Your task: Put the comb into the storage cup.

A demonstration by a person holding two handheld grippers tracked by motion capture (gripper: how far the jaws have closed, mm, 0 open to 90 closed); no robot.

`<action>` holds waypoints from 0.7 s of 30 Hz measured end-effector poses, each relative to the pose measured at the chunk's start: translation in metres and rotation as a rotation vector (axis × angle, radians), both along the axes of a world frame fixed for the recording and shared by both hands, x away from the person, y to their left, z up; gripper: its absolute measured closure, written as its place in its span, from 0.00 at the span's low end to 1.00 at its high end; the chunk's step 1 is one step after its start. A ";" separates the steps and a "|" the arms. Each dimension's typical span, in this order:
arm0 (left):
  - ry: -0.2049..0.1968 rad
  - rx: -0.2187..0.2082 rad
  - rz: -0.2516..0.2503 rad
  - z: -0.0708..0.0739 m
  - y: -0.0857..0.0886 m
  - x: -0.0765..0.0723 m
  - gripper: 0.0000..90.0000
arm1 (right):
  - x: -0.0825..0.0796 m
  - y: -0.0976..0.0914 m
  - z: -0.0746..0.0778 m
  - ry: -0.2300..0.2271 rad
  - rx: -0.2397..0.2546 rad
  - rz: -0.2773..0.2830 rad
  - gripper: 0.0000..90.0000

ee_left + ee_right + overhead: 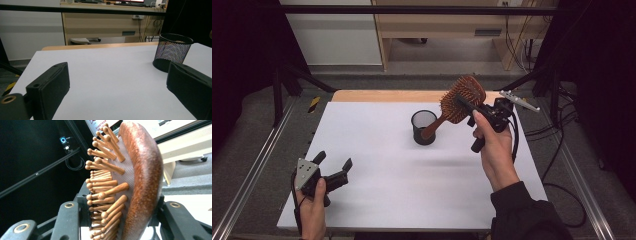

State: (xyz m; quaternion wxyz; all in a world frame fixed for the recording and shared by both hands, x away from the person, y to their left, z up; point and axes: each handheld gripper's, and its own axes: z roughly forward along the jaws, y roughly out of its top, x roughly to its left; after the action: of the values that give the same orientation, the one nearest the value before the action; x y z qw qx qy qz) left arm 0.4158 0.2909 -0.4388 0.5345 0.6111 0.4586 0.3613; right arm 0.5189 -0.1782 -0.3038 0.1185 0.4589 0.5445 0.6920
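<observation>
A wooden paddle hairbrush (pixel 463 96) with wooden pins hangs in the air over the table's far right. My right gripper (pixel 468 106) is shut on its head, one jaw on the pin side and one on the back. In the right gripper view the brush head (pixel 142 180) stands edge-on between the jaws of the right gripper (pixel 120 220). Its handle slants down left, and the tip overlaps a black mesh cup (pixel 424 128). The cup (pixel 172 51) stands upright. My left gripper (pixel 333 164) rests low at the near left corner, open and holding nothing, as the left gripper (pixel 117 92) also appears from its own camera.
The white table top (pixel 377 165) has a wooden strip (pixel 377 96) along its far edge. Metal rails (pixel 257 165) run along both sides, and cables (pixel 562 150) trail on the floor at the right. A desk and cabinet stand beyond the table.
</observation>
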 end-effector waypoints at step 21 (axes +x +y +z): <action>0.000 -0.024 0.007 -0.001 0.000 0.001 0.01 | 0.040 0.019 0.012 0.001 -0.002 -0.011 0.58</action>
State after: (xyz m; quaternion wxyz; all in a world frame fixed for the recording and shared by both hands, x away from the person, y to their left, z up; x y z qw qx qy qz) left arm 0.4164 0.2909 -0.4395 0.5405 0.6029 0.4653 0.3576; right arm 0.5589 -0.1589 -0.2915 0.1226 0.4622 0.5427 0.6905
